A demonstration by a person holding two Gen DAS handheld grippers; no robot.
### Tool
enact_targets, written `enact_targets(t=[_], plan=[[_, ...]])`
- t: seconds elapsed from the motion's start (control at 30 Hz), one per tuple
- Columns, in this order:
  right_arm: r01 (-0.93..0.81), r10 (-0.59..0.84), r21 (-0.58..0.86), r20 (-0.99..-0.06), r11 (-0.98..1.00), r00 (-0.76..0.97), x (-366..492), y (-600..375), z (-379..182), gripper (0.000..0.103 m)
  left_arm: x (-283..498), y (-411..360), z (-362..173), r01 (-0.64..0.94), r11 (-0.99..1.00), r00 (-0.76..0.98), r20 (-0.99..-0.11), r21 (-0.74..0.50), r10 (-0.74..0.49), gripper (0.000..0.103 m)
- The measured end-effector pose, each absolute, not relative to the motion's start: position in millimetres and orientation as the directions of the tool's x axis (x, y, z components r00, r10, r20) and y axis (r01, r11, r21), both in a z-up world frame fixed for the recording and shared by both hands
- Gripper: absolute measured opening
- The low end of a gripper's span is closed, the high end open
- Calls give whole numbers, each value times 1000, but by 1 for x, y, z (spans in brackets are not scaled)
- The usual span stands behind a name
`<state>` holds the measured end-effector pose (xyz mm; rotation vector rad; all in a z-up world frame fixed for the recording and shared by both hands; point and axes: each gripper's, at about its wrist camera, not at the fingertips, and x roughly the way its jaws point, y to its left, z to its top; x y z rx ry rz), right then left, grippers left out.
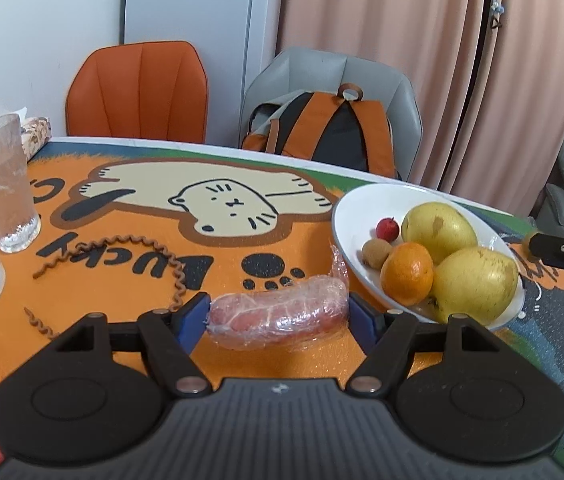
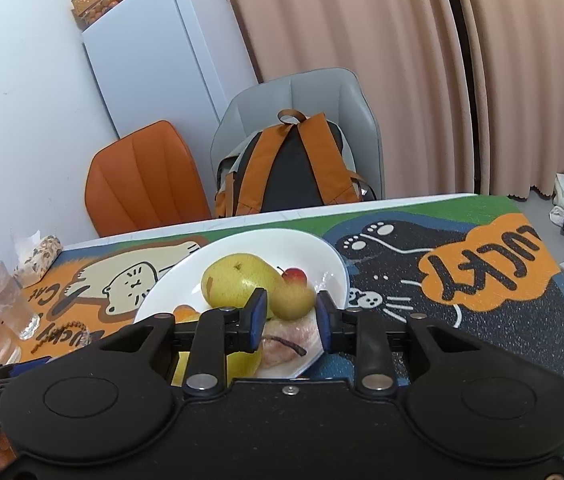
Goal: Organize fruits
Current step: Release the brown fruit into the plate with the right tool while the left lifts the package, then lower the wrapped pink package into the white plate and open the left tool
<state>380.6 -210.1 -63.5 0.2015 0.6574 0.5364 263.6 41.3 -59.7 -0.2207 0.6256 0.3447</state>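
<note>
A white plate (image 1: 346, 216) on the cat-print table mat holds two yellow-green mangoes (image 1: 438, 226), an orange (image 1: 406, 273), a kiwi (image 1: 376, 252) and a small red fruit (image 1: 387, 229). My left gripper (image 1: 277, 314) is shut on a plastic-wrapped reddish sweet potato (image 1: 277, 318), held low over the mat just left of the plate. My right gripper (image 2: 290, 314) is open and empty above the plate's (image 2: 322, 252) near side, with a kiwi (image 2: 292, 298) seen between its blue pads. A wrapped pinkish item (image 2: 290, 340) lies under it on the plate.
Two drinking glasses (image 1: 5, 184) stand at the table's left. A brown coiled cord (image 1: 149, 252) lies on the mat. An orange chair (image 1: 137, 88) and a grey chair with a backpack (image 1: 330, 132) stand behind the table.
</note>
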Motion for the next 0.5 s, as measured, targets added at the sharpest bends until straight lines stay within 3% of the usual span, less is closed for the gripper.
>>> enact_targets(t=[0.07,0.5], plan=[[-415,538,342,-520,843,663,379,-208,-62,37,263,42,-58,-375,921,762,-601,-104,242,71],[-411,543,356,-519,839,660,361,-214,-59,45,274,36,-46,-326,937,793,-574,-121,202,71]])
